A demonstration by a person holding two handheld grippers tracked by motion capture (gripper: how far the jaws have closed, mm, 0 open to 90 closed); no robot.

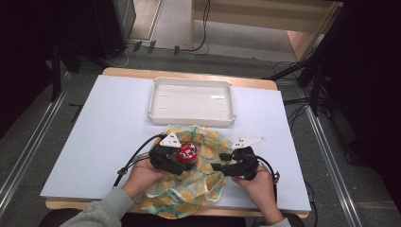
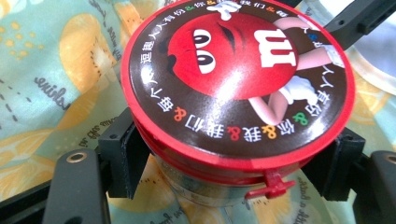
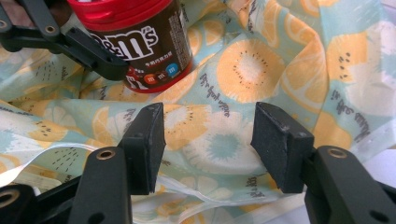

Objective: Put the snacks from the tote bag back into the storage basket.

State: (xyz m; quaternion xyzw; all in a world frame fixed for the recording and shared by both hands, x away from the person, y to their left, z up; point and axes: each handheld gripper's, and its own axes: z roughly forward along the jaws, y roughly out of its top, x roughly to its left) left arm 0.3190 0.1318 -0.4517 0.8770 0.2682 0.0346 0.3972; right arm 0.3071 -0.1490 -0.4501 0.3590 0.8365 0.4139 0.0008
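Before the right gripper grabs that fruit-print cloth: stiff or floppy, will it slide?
Likely floppy: the cloth lies in creases and folds, so it should drape rather than hold shape. Probably light and thin. It may drag on the table rather than lift cleanly, since the candy jar held in the left gripper sits over it. Right gripper stands open above it.

In the high view, the tray (image 1: 191,100) sits at upper centre of the frame, on the table (image 1: 108,127). Directly below the tray, the cloth (image 1: 203,184) lies on the table, with its lower edge at the table's near edge. The candy jar (image 1: 186,152) stands on the cloth, left of frame centre, between the jaws of the left gripper (image 1: 177,158). The right gripper (image 1: 222,161) lies to the right of the jar, over the cloth, apart from the jar.
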